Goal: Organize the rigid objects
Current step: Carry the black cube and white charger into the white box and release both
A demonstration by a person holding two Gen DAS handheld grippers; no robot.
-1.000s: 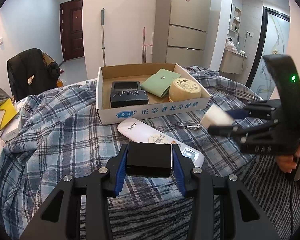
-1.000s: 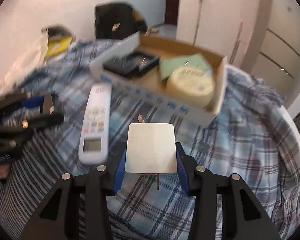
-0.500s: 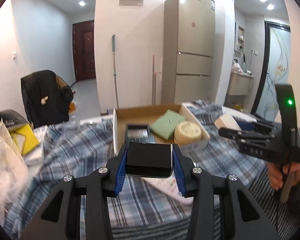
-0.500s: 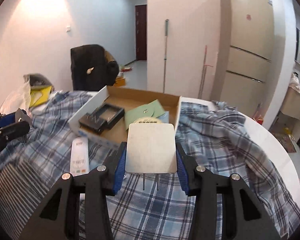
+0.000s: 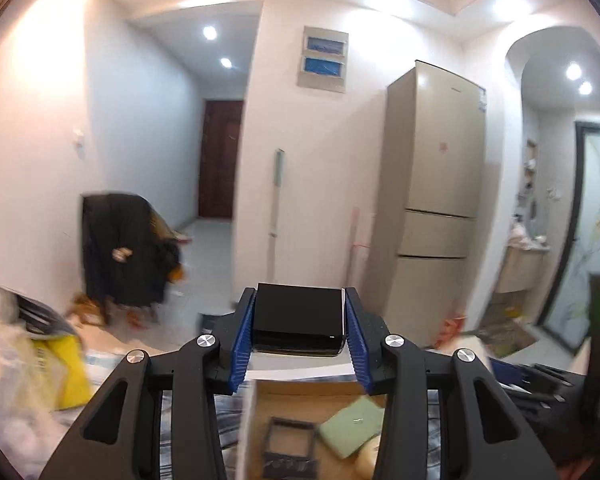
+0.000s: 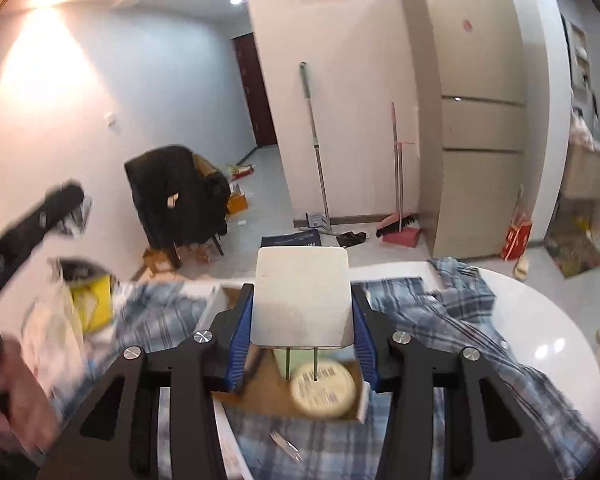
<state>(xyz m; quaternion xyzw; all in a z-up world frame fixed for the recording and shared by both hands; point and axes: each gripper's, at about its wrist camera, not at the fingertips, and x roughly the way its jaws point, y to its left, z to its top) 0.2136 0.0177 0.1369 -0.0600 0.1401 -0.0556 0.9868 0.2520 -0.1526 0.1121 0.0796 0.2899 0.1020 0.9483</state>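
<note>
My left gripper (image 5: 299, 322) is shut on a black box (image 5: 300, 316) and holds it high above the cardboard box (image 5: 300, 394). In that box lie a dark square case (image 5: 290, 442) and a green pouch (image 5: 354, 430). My right gripper (image 6: 302, 308) is shut on a white plug adapter (image 6: 302, 300) with two prongs pointing down, above the cardboard box (image 6: 260, 388). A round cream tin (image 6: 323, 388) lies in the box under it. The right gripper body shows at the right edge of the left wrist view (image 5: 596, 360).
A plaid cloth (image 6: 440, 320) covers the round white table (image 6: 548, 340). A small metal clip (image 6: 286, 445) lies on the cloth in front of the box. Yellow and white bags (image 5: 48, 364) sit at the left. A fridge (image 5: 436, 220) stands behind.
Both grippers have risen and tilted upward with their loads. The cardboard box has dropped to the bottom of both views and the remote control has gone out of sight.
</note>
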